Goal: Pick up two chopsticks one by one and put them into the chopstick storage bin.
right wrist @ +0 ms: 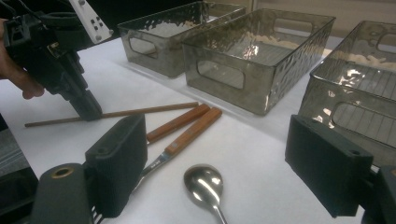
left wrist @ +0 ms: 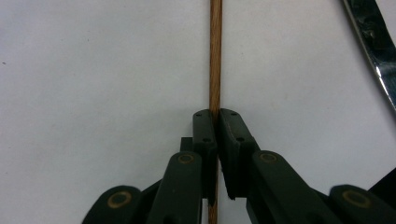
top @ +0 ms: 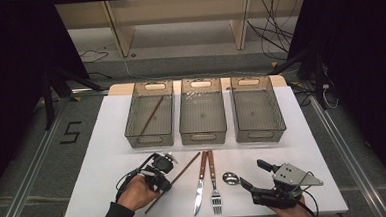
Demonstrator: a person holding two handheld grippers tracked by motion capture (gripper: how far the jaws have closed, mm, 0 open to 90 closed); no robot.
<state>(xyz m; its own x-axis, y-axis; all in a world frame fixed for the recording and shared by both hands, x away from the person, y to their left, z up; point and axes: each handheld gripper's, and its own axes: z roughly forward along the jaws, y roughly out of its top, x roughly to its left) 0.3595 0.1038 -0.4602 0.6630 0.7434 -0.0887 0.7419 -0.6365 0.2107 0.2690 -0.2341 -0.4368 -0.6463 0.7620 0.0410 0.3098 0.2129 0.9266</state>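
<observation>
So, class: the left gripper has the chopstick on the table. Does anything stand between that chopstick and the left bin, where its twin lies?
Nothing visible does. The left gripper is shut on the chopstick, and bare table lies between it and the left bin. The knife and fork lie to its right, off that path.

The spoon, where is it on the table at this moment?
In the high view the spoon lies near the table's front edge, right of the fork and just left of the open right gripper, which does not touch it.

Chopstick (left wrist: 215,56) matt brown wood; spoon (right wrist: 204,183) glossy metal; bins (right wrist: 256,56) translucent textured plastic; tabletop (top: 111,123) smooth matt white.
</observation>
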